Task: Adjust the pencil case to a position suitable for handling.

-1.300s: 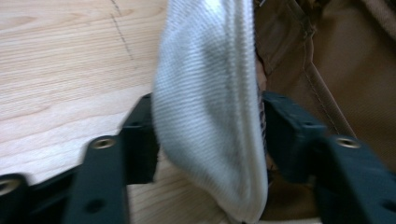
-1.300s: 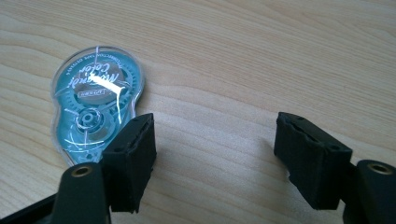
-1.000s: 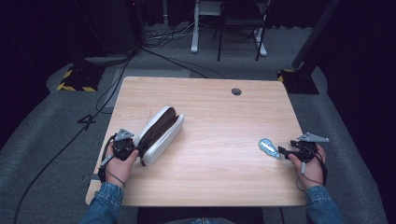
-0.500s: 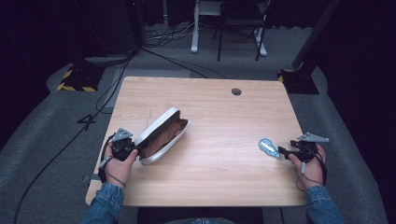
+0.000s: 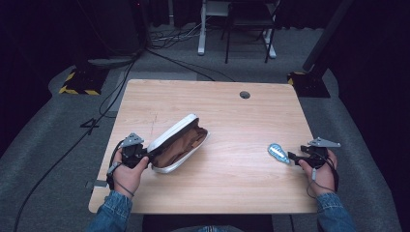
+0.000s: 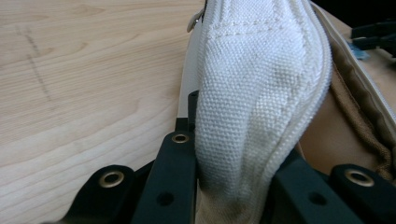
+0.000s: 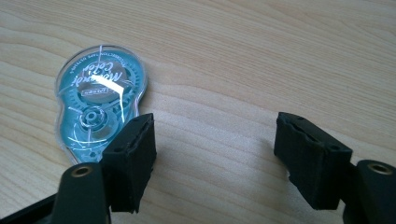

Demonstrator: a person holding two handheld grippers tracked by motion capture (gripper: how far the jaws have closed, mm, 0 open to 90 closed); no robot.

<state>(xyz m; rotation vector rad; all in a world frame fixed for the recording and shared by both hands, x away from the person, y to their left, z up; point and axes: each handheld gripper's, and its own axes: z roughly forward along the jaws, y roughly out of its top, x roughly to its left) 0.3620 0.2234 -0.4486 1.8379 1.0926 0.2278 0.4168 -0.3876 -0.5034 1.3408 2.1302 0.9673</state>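
A white fabric pouch (image 5: pixel 178 143) with a brown lining lies left of centre in the high view, on the wooden table (image 5: pixel 227 193), its zipped mouth gaping toward the right of the frame. The left gripper (image 5: pixel 145 155) meets its lower-left end. In the left gripper view the two black jaws are closed on the upper white flap (image 6: pixel 252 93), the cloth pinched between them and bulging upward, with the brown lining (image 6: pixel 348 116) showing at the right edge of the frame.

At the right of the high view a small teal correction-tape dispenser (image 5: pixel 278 152) lies flat on the table, just left of the right gripper (image 5: pixel 296 157). In the right gripper view the dispenser (image 7: pixel 95 105) sits in the left half of the frame; the jaws stand wide apart with bare wood between them. The left-hand jaw overlaps the dispenser's lower edge in the picture, though whether it touches cannot be told.

The table has a round cable hole (image 5: pixel 244 94) near its far edge. Beyond it lie grey carpet, black cables (image 5: pixel 121 87), a yellow-and-black striped base (image 5: pixel 77 87) at upper left and white furniture legs (image 5: pixel 232 34) at top centre. The room behind is too dark to make out. Denim sleeves (image 5: pixel 109 215) are cut off at the bottom edge.
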